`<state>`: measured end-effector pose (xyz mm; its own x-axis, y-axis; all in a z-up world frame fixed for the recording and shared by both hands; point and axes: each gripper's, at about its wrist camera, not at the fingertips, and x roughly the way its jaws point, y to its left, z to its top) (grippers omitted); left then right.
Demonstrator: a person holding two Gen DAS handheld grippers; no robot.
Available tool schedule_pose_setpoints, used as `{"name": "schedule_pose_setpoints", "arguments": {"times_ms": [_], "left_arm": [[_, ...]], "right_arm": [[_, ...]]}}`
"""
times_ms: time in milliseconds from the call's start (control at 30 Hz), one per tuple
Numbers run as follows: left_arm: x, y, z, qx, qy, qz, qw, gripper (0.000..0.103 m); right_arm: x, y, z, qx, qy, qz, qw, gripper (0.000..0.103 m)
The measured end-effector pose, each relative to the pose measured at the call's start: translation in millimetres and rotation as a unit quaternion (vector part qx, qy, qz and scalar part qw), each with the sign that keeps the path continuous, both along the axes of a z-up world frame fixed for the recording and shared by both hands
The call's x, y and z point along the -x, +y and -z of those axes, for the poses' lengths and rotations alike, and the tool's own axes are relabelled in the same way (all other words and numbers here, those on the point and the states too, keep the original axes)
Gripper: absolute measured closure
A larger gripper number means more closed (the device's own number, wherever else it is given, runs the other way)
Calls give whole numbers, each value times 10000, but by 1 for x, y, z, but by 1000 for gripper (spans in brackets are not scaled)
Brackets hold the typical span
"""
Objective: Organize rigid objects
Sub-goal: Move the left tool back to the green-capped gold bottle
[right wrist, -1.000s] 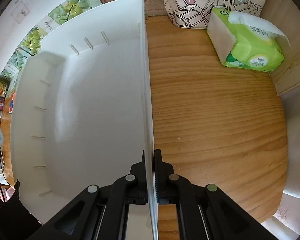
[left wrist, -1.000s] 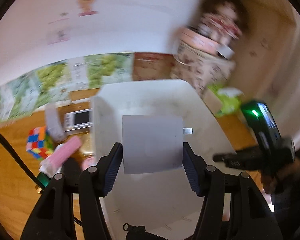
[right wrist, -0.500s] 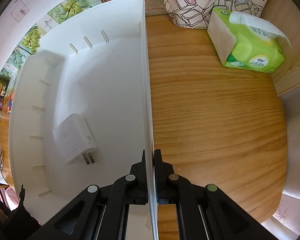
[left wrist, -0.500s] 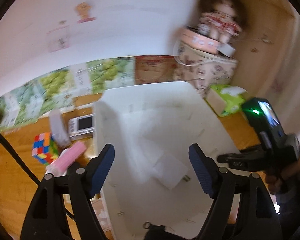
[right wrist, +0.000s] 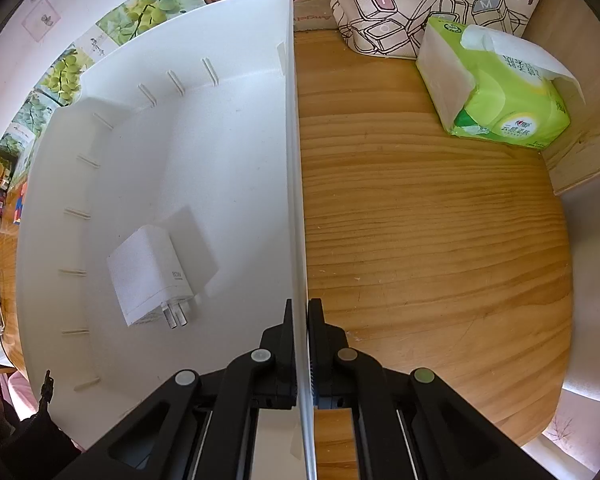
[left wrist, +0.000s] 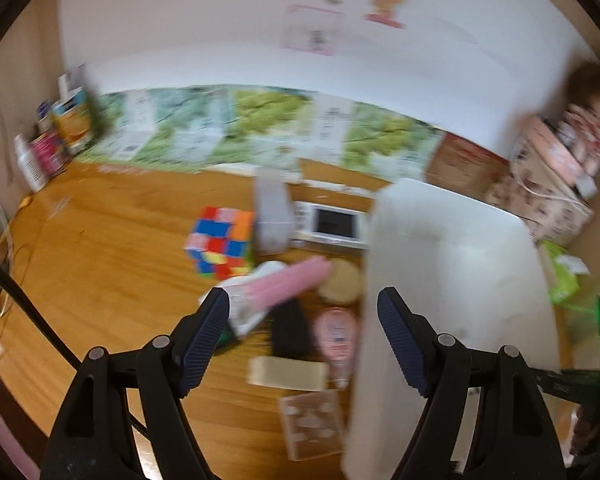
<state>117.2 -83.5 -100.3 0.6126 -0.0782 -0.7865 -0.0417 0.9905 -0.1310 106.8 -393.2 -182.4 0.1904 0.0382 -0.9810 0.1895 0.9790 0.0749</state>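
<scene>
A white charger block (right wrist: pixel 150 274) with two prongs lies on the floor of the white bin (right wrist: pixel 228 92). My right gripper (right wrist: pixel 299 312) is shut on the bin's right wall, one finger inside and one outside. In the blurred left wrist view my left gripper (left wrist: pixel 303 334) is open and empty, above a pile on the wooden table left of the bin (left wrist: pixel 452 240). The pile holds a colour cube (left wrist: pixel 222 242), a pink tube (left wrist: pixel 288 282), a black object (left wrist: pixel 290 328), a pink bottle (left wrist: pixel 336 330), a cream bar (left wrist: pixel 286 372) and a clear case (left wrist: pixel 312 424).
A green tissue pack (right wrist: pixel 492 92) and a printed cloth bag (right wrist: pixel 420 4) stand at the back right of the table. A white device with a dark screen (left wrist: pixel 332 224) and a clear upright box (left wrist: pixel 272 212) sit behind the pile. Boxes (left wrist: pixel 52 136) line the far left.
My left gripper let go of the white charger, which dropped into the bin. It then opened wide and swung left over the pile of objects. The right gripper stayed on the bin wall.
</scene>
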Motion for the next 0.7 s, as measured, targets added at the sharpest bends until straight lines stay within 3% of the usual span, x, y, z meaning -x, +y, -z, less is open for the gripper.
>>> {"name": "schedule_pose_setpoints", "arguments": {"times_ms": [400, 700], "left_arm": [[3, 53, 43, -125, 705, -686, 9951, 24], [-4, 63, 78, -55, 1343, -739, 9882, 24]], "right_arm": [[-1, 5, 3, 12, 65, -5, 10000, 99], [-5, 7, 10, 23, 130, -17, 9999, 99]]}}
